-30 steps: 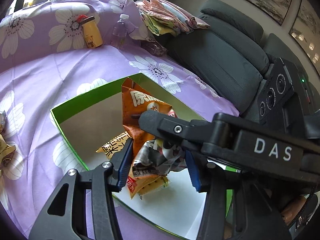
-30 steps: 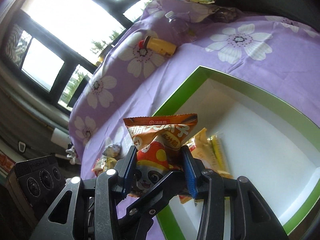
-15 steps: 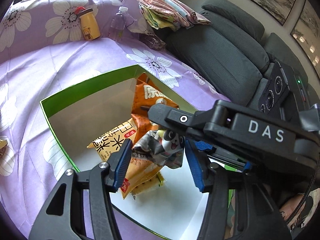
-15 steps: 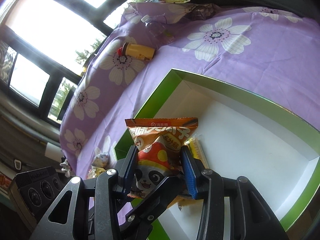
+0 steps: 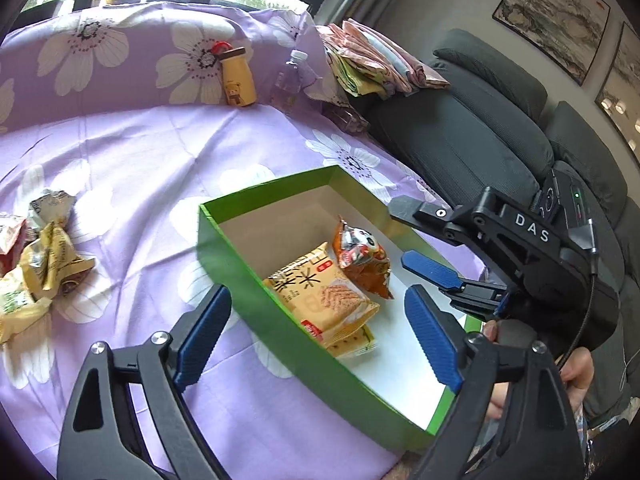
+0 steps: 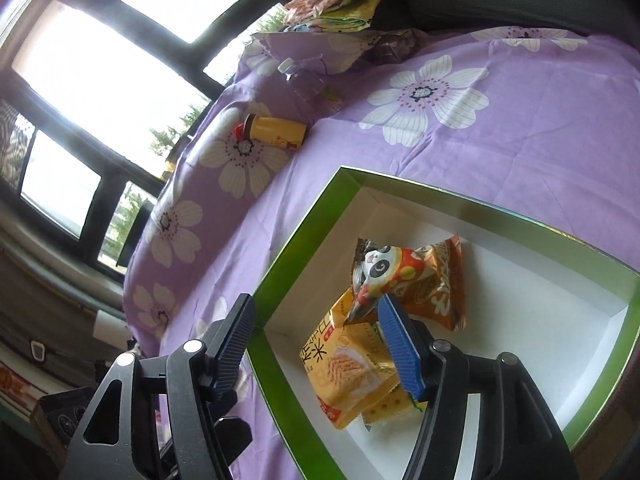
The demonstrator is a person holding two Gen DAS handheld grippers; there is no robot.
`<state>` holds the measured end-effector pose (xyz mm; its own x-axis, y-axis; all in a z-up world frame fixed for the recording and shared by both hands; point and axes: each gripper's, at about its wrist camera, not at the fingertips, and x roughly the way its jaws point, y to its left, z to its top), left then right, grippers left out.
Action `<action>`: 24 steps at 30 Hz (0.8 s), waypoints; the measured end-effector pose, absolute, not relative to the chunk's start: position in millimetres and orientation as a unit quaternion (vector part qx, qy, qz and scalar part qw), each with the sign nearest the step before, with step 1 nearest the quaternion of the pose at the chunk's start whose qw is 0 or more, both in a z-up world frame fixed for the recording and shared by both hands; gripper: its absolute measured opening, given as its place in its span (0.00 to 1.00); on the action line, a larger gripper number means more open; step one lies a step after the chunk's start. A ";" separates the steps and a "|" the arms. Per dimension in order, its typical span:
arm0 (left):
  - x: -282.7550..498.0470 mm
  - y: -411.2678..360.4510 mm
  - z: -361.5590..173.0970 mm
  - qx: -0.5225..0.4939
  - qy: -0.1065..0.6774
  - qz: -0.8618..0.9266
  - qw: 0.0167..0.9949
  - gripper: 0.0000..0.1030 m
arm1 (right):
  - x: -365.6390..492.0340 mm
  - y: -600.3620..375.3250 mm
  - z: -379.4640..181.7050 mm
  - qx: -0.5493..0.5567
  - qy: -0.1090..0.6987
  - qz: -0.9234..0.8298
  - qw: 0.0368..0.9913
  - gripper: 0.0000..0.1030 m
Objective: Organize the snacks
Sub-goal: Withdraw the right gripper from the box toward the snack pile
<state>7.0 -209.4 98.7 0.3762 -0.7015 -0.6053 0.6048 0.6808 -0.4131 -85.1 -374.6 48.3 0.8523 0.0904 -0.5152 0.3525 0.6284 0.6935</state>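
A green box (image 5: 256,280) with a white inside sits on the purple flowered cloth; it also shows in the right wrist view (image 6: 304,236). Inside lie an orange panda snack packet (image 5: 362,256), also in the right wrist view (image 6: 408,276), and a yellow cracker packet (image 5: 324,300), also in the right wrist view (image 6: 344,372). My left gripper (image 5: 316,332) is open and empty above the box's near wall. My right gripper (image 6: 316,344) is open and empty over the box; it shows in the left wrist view (image 5: 416,240) at the box's right side.
Several loose snack packets (image 5: 36,264) lie on the cloth left of the box. A yellow bear bottle (image 5: 238,80) and a clear water bottle (image 5: 290,80) stand at the back. Folded cloths (image 5: 368,60) rest on a dark sofa (image 5: 480,128) to the right.
Both grippers have opened. The orange panda packet left my right gripper and now lies in the box. My left gripper let go of its packet and pulled back to the box's near wall.
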 end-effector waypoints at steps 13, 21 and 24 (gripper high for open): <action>10.4 -67.2 100.5 -0.129 0.408 -0.224 0.876 0.99 | -58.3 -309.0 65.2 0.330 0.284 -0.042 0.900 0.86; 5.6 1.1 72.7 -0.173 0.420 -0.138 0.880 0.99 | -37.0 -258.9 61.2 0.258 0.306 -0.029 0.916 0.88; 9.6 15.4 66.9 -0.168 0.421 -0.107 0.885 0.99 | -29.1 -239.0 56.4 0.229 0.314 -0.022 0.921 0.88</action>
<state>9.6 15.4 66.9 0.6224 -0.3310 -0.7092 0.0473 0.9204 -0.3880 -29.1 -239.0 56.4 0.8013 0.1042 -0.5892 0.1840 0.8941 0.4083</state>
